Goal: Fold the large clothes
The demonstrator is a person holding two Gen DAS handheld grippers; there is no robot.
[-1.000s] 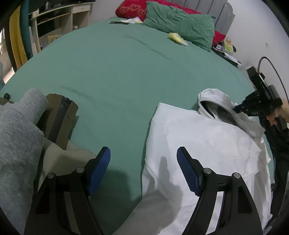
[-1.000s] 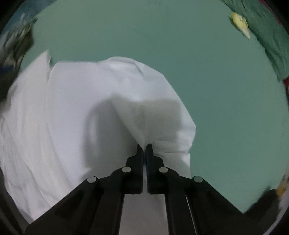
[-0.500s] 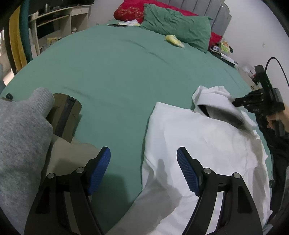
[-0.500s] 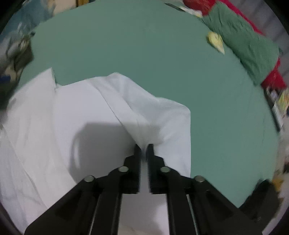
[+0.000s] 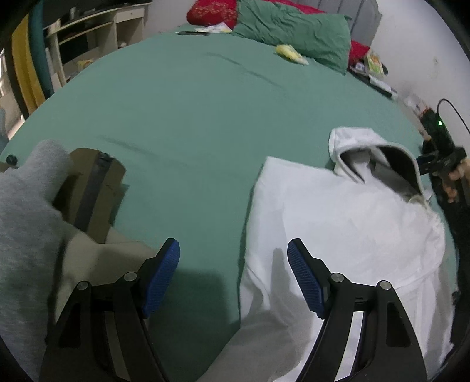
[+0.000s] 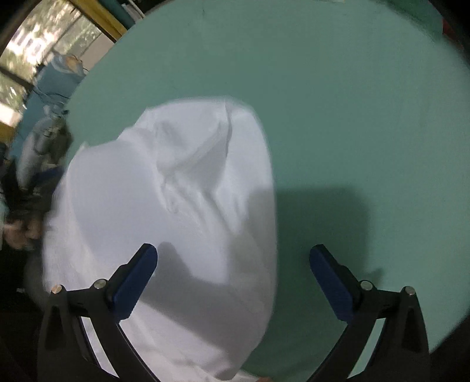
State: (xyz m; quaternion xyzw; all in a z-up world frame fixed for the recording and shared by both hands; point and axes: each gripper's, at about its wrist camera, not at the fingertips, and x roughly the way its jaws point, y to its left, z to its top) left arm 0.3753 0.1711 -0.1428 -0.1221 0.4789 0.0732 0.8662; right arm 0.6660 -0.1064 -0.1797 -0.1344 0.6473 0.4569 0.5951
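Note:
A white hoodie [image 5: 337, 223] lies flat on the green bed sheet [image 5: 191, 117], its hood [image 5: 367, 152] standing open at the far end. My left gripper [image 5: 233, 279] hovers open over the hoodie's left edge, one blue pad above the sheet and the other above white cloth. In the right wrist view my right gripper [image 6: 235, 279] has its jaws opening wide above the hoodie [image 6: 176, 205]; the cloth lies loose below them and neither pad presses on it. The hand on the right gripper [image 5: 455, 179] shows beside the hood.
A grey garment [image 5: 23, 220], an olive folded garment [image 5: 88, 188] and a beige one [image 5: 97, 258] lie at the left. A green pillow [image 5: 293, 26], a red pillow [image 5: 211, 11] and a yellow item [image 5: 290, 54] sit at the bed's head. A shelf [image 5: 88, 32] stands beyond the bed.
My right gripper let go of the pinched white fabric, opened wide and swung sideways. The hood dropped onto the bed. The left gripper barely moved.

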